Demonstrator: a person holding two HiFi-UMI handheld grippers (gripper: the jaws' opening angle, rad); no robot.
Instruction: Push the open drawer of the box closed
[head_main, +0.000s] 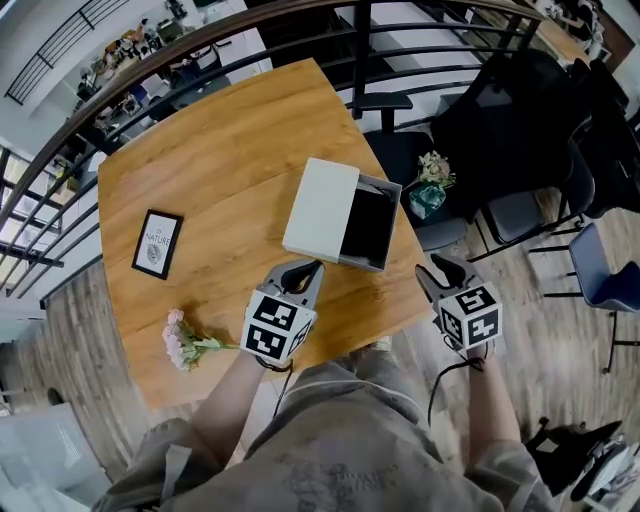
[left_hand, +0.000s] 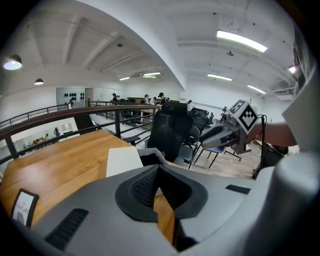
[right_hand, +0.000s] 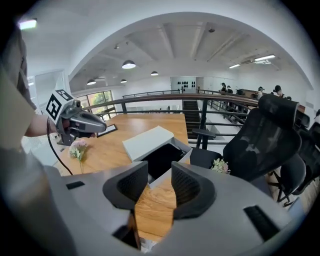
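Note:
A white box (head_main: 322, 208) lies on the wooden table (head_main: 220, 170), and its black-lined drawer (head_main: 368, 228) is slid out to the right. My left gripper (head_main: 305, 268) hovers just in front of the box's near edge with its jaws shut and empty. In the left gripper view the box (left_hand: 122, 160) and drawer (left_hand: 150, 159) sit just beyond the left gripper (left_hand: 158, 172). My right gripper (head_main: 440, 265) hangs off the table's right edge, near the drawer's front corner, open with nothing between the fingers. The right gripper view shows the drawer (right_hand: 162, 159) ahead of the right gripper (right_hand: 160, 182).
A framed picture (head_main: 157, 243) lies at the table's left and a pink flower sprig (head_main: 185, 343) near the front-left edge. A black chair (head_main: 420, 160) with a small flower bunch (head_main: 430, 185) stands right behind the drawer. A railing (head_main: 300, 30) runs behind the table.

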